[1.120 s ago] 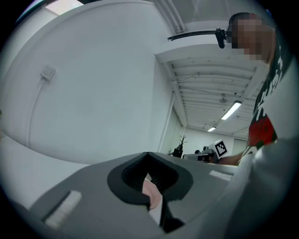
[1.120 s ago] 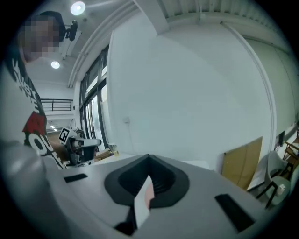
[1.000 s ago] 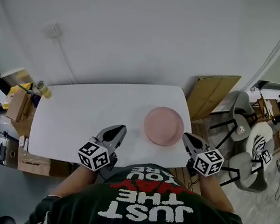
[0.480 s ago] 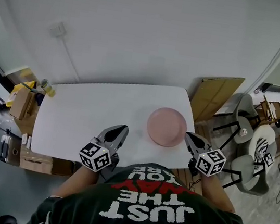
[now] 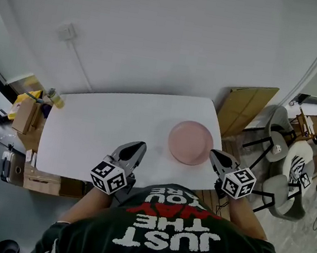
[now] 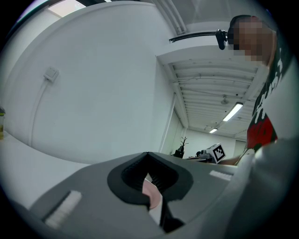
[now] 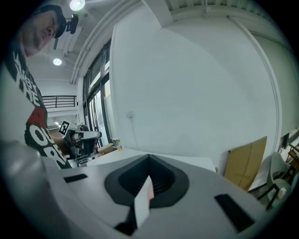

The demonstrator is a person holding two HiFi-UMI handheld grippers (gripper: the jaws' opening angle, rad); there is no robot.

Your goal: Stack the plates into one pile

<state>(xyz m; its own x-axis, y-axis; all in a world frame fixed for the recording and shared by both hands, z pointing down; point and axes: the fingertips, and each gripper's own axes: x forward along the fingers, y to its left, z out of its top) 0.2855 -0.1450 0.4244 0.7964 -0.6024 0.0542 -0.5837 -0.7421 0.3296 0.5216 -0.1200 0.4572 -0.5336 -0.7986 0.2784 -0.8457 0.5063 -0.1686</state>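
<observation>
On white table [image 5: 105, 126], pink plate [image 5: 190, 142], flat, face up

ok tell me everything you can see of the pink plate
The pink plate is round, pale pink and matte-looking, with a shallow well inside a slightly raised rim. It lies flat on the white table toward its near right corner, with nothing on it. From above I can't tell whether it is one plate or several stacked. The shut right gripper is close beside its edge, apparently not touching.
</observation>
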